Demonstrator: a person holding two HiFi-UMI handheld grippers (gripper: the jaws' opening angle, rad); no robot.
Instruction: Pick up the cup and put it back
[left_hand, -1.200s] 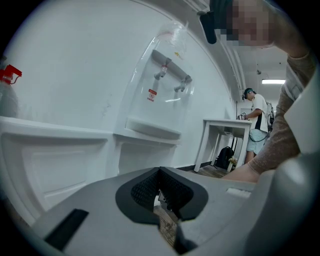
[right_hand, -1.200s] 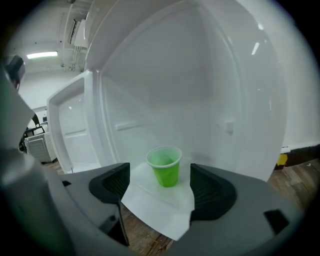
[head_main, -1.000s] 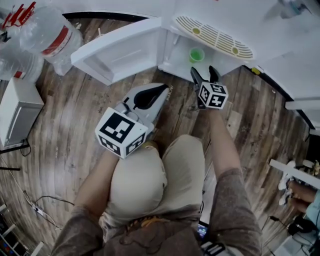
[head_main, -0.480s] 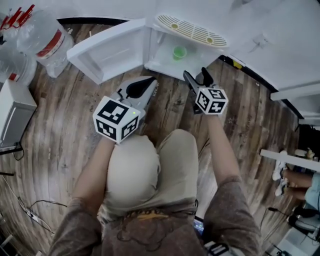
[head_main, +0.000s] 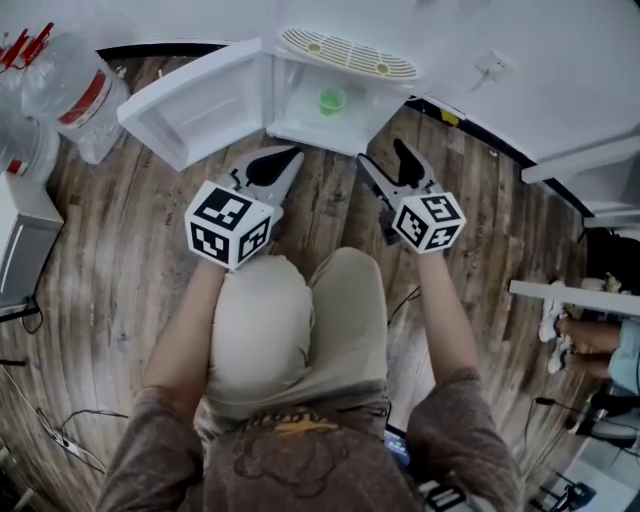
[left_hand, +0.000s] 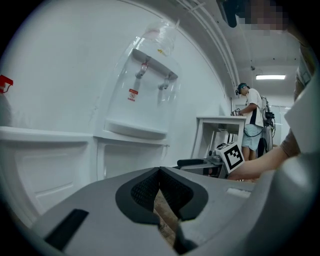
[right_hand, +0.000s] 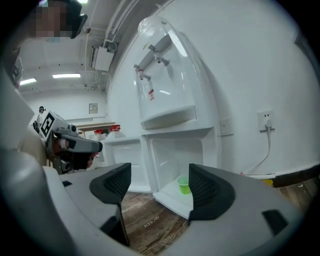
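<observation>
The small, green, see-through plastic cup (head_main: 332, 100) stands upright inside the open white cabinet (head_main: 296, 122), ahead of the right claw (head_main: 382, 156). That claw's jaws are wide apart and empty. The left claw (head_main: 279, 162) is closed with its jaws together.

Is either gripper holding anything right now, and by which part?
Nothing. Left gripper shut and empty, right gripper open; the cup stands in the cabinet.

Dispenser cabinet (head_main: 300, 112), upper centre of head view: cup (head_main: 332, 100) inside, on its floor. Door (head_main: 195, 105) stands open at its left; drip grille (head_main: 345, 52) above it. Water bottles (head_main: 78, 85): upper left. Left gripper (head_main: 285, 156), right gripper (head_main: 383, 156): side by side below the cabinet, apart from the cup. Wall socket (head_main: 492, 66): upper right.
</observation>
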